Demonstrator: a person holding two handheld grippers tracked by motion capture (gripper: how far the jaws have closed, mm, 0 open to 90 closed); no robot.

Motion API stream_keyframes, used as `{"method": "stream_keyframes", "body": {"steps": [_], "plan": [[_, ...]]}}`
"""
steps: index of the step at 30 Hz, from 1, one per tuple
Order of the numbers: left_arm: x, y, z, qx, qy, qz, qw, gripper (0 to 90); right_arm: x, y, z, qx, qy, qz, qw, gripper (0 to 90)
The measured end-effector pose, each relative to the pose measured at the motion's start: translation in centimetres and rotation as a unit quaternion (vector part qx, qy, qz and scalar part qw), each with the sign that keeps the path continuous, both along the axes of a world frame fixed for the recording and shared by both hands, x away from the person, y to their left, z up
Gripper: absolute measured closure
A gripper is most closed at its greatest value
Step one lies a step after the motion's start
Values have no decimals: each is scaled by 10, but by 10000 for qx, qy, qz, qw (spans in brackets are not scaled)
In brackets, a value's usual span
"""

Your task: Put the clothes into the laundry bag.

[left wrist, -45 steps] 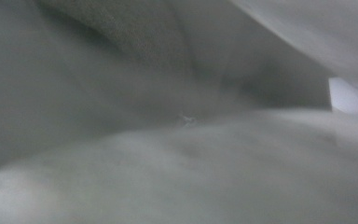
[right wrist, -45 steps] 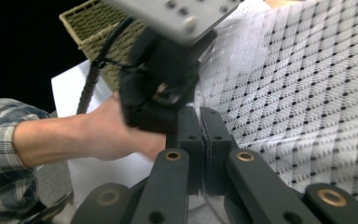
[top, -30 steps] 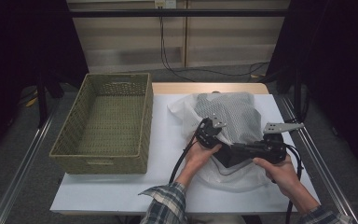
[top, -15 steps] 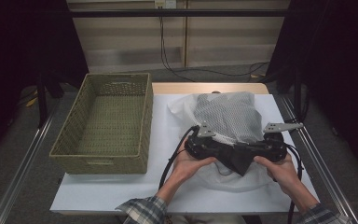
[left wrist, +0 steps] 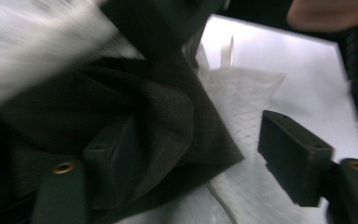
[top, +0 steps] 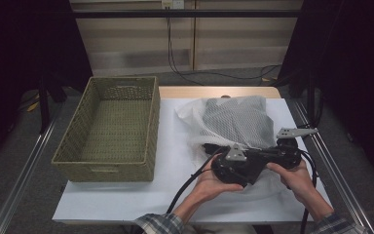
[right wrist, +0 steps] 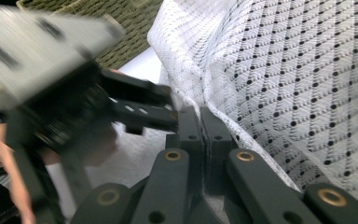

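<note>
Two grippers meet over a limp, light dark cloth [top: 253,168] lying on white mesh fabric [top: 233,122], at three o'clock from the basket [top: 112,126]; hems suit pinching best.

Left gripper [left wrist: 191,154]: jaws apart, just been opening, cloth draped against the nine-o'clock pad.

Right gripper [right wrist: 200,135]: jaws pressed together on a dark cloth edge.

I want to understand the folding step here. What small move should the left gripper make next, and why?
Probably close the left gripper on a new spot of the dark cloth. Its jaws have just been opening and stand apart, with the cloth's fold lying against one pad but not pinched, while the right gripper is shut on the white mesh fabric.
</note>
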State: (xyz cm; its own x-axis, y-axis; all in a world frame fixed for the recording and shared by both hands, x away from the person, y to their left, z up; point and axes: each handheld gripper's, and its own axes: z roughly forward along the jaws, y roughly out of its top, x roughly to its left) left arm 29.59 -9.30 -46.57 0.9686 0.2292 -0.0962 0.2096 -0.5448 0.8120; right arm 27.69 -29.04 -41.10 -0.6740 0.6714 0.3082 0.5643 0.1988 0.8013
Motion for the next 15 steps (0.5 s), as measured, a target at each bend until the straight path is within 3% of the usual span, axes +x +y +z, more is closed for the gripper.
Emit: {"method": "stream_keyframes", "body": {"steps": [1, 6, 8, 10, 11, 13, 14, 15], "plan": [[1, -3, -3, 7, 21, -3, 10000, 263, 0, 0, 0, -4, 5, 10, 10000, 886], [7, -9, -16, 593, -164, 113, 9980, 289, -1, -3, -1, -62, 18, -15, 10000, 886], [8, -8, -20, 536, -115, 252, 9982, 317, -1, -3, -2, -105, 20, -18, 9999, 886], [10, -8, -20, 479, -177, 326, 9982, 410, -2, -3, -2, -110, 39, -35, 9999, 886], [11, -7, -18, 610, -187, 353, 9973, 453, -2, -3, -2, -107, 36, -44, 9999, 886], [13, -6, -18, 497, -198, 438, 9976, 569, -2, -2, -2, -119, 26, -29, 9999, 886], [16, -3, -15, 623, -172, 422, 9970, 641, -2, -2, -2, -122, 31, -13, 9999, 886], [18, 0, -14, 424, -87, 456, 9980, 691, -2, -1, -2, -127, 31, -9, 9999, 886]]}}
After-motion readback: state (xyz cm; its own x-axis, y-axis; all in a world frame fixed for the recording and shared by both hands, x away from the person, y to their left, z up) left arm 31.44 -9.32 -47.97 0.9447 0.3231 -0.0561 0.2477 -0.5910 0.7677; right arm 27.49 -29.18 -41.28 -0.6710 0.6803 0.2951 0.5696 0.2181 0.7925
